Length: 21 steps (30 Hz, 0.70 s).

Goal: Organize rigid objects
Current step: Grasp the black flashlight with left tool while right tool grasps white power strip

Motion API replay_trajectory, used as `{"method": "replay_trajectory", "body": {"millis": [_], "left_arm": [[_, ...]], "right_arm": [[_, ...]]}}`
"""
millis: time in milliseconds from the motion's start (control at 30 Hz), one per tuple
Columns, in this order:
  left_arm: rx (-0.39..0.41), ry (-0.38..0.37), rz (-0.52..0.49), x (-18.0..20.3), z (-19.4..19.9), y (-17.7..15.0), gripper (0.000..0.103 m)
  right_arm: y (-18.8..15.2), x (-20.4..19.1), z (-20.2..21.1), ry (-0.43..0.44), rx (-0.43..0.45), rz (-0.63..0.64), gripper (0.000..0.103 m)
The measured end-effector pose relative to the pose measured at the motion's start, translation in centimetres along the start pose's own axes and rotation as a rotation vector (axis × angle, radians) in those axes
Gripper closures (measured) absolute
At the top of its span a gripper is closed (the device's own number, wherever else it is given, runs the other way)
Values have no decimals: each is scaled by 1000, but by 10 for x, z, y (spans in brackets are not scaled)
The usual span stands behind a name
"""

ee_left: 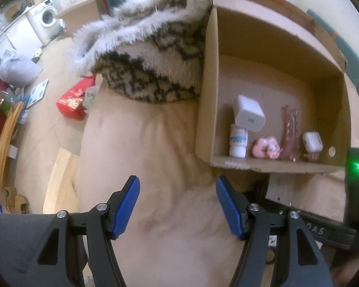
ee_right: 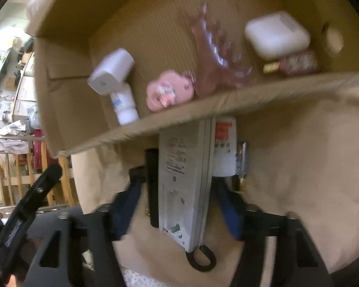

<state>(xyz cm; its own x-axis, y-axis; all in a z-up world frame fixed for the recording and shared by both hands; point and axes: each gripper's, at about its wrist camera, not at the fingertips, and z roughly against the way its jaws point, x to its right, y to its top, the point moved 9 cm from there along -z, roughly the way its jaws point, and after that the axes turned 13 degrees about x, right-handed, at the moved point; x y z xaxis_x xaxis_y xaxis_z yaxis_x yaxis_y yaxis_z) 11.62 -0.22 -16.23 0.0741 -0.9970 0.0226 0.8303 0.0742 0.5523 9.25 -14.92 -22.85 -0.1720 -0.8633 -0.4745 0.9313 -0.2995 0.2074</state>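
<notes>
The remote control, hard and light, lies just outside the cardboard box; the right tongs straddle its middle, not yet clearly squeezing. Left tongs open, empty.

Behind the work you see a beige cushion with a furry black-and-white throw heaped on its far end. On the floor at your left lie a red bag and a grey sack — both near a wooden frame. A white washer stands far back under a counter. From the other view, wooden rails and a cluttered shelf — blurred — fill the left edge.
</notes>
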Motion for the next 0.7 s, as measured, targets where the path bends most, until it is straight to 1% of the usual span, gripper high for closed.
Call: {"method": "replay_trajectory", "body": {"millis": [33, 100, 167, 267, 367, 500, 567, 633, 700], "left_arm": [[-22, -7, 2, 0, -4, -4, 40], [-53, -19, 16, 1, -9, -9, 40], [-75, -30, 31, 2, -14, -14, 40], [-90, -48, 44, 7, -17, -17, 40], [-99, -86, 37, 18, -18, -21, 40], [-134, -152, -31, 49, -21, -32, 41], [-147, -173, -90, 70, -23, -40, 43], [-166, -184, -131, 89, -26, -49, 53], [-178, -180, -156, 100, -30, -55, 55]], "right_arm": [[1, 0, 0, 5, 7, 10, 58], [3, -2, 8, 16, 26, 36, 74], [3, -3, 19, 30, 32, 63, 79], [-2, 6, 37, 34, 46, 99, 81], [-4, 15, 57, 37, 75, 89, 81], [-4, 29, 71, 25, 121, 76, 81], [-2, 31, 73, 24, 131, 54, 81], [3, 33, 76, 31, 149, 43, 81], [7, 36, 76, 38, 153, 40, 81]]}}
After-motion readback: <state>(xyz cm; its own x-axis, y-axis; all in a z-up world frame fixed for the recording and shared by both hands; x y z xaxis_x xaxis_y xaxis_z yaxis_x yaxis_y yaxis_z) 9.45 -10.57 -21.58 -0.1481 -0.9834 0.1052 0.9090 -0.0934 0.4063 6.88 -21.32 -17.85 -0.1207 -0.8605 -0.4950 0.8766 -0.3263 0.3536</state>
